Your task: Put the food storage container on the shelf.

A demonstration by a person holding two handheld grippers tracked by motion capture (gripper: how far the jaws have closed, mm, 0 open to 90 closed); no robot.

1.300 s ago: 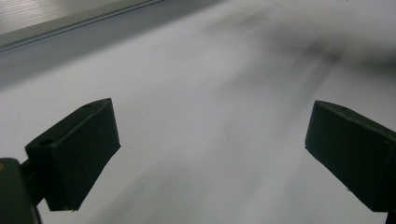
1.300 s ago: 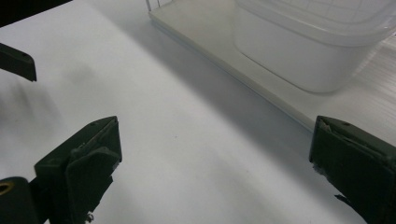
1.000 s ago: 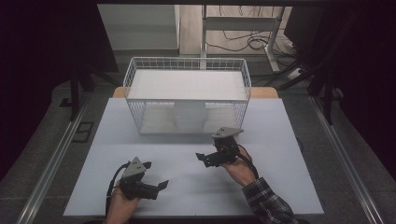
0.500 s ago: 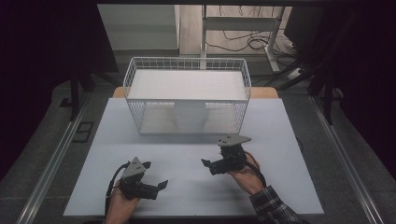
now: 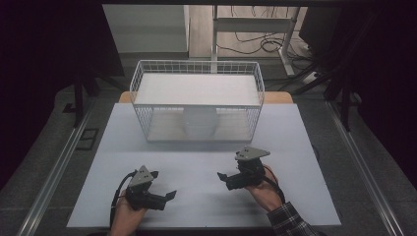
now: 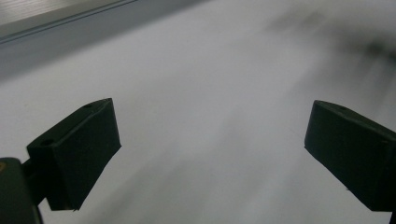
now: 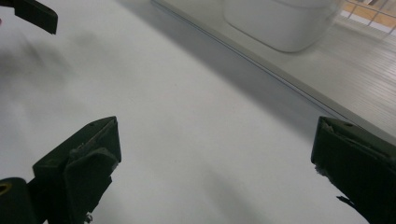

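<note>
Both jaws gape wide on the left hand-held gripper [image 5: 164, 192] and right hand-held gripper [image 5: 222, 177], holding nothing.

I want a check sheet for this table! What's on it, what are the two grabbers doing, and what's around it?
Surface: white table, bare in front of the basket.
Job's things: white wire basket at the far side of the table; a white rounded container sits inside it on a lower level, under a flat white top.
Clutter: nothing seen.
Grippers: left gripper open, holding nothing, low over the near left of the table; right gripper open, holding nothing, near right.
Cables: a black cable loops at the left hand; more cables lie on the floor beyond the table.
Surroundings: dark room, metal rails alongside the table.
</note>
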